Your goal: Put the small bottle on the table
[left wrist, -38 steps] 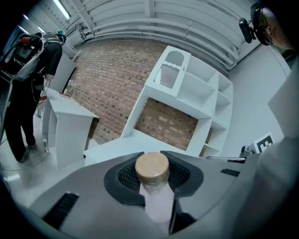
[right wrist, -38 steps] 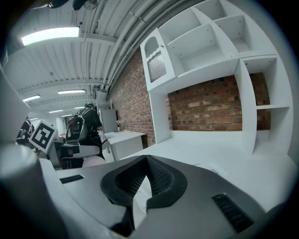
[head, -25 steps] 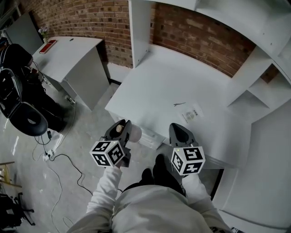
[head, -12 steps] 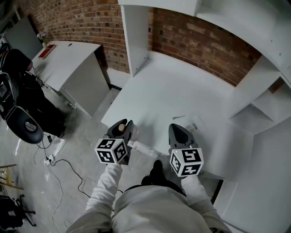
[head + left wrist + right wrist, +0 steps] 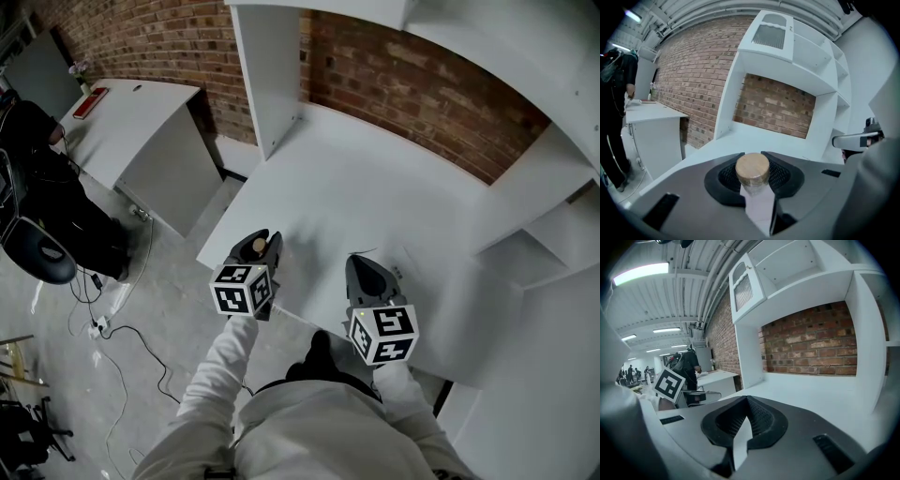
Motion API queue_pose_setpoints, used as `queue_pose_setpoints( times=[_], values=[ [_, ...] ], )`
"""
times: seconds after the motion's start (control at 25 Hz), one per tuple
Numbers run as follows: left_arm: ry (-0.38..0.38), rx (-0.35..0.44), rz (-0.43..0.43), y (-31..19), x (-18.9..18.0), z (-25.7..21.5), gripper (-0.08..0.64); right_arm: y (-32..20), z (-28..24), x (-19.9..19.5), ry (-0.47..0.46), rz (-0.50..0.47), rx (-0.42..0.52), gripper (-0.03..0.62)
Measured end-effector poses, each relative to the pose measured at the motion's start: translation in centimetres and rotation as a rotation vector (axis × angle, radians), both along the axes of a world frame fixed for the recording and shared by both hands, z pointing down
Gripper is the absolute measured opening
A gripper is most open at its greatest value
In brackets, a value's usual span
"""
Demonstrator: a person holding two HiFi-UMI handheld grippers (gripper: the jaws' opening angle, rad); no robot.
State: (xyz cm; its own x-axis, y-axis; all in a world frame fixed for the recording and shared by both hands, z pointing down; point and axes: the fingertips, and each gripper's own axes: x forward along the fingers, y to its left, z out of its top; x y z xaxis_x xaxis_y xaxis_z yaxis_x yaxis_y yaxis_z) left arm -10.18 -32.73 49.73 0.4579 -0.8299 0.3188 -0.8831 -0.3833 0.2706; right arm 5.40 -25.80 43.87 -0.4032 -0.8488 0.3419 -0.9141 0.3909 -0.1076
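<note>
Cork-topped small bottle (image 5: 752, 169) sits clamped between the pads of the left gripper (image 5: 753, 157), which only the left gripper view shows me; the head view alone places it over the white table's (image 5: 375, 178) near-left corner. Its long axis is roughly upright, cork up. Right gripper (image 5: 743, 404) is pinched together on nothing above the table's near edge, and a side desk (image 5: 141, 108) stands well left of the table.

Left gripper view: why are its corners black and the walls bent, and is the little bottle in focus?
Left gripper view: the wide-angle lens bows the shelf unit and darkens the corners; the small bottle, close between the jaws, looks slightly soft. Right gripper view: same bending, ceiling light strip glaring. Head view: evenly lit, shelf edges bowed too.
</note>
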Motion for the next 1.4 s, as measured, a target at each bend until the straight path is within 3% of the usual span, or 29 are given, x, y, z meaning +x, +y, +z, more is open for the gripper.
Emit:
queue_pose_setpoints(
  times=[0.36, 0.8, 1.4],
  values=[
    [-0.044, -0.015, 0.028, -4.4, 3.1, 1.5, 0.117, -1.5, 1.2, 1.5, -0.005, 0.011, -0.028, 0.028],
    [-0.198, 0.046, 0.091, -8.0, 6.7, 2.3, 0.117, -2.1, 2.1, 3.1, 0.002, 0.033, -0.05, 0.028],
    [-0.303, 0.045, 0.103, -9.8, 7.7, 4.6, 0.117, -2.6, 2.6, 3.9, 0.008, 0.034, -0.061, 0.028]
  ],
)
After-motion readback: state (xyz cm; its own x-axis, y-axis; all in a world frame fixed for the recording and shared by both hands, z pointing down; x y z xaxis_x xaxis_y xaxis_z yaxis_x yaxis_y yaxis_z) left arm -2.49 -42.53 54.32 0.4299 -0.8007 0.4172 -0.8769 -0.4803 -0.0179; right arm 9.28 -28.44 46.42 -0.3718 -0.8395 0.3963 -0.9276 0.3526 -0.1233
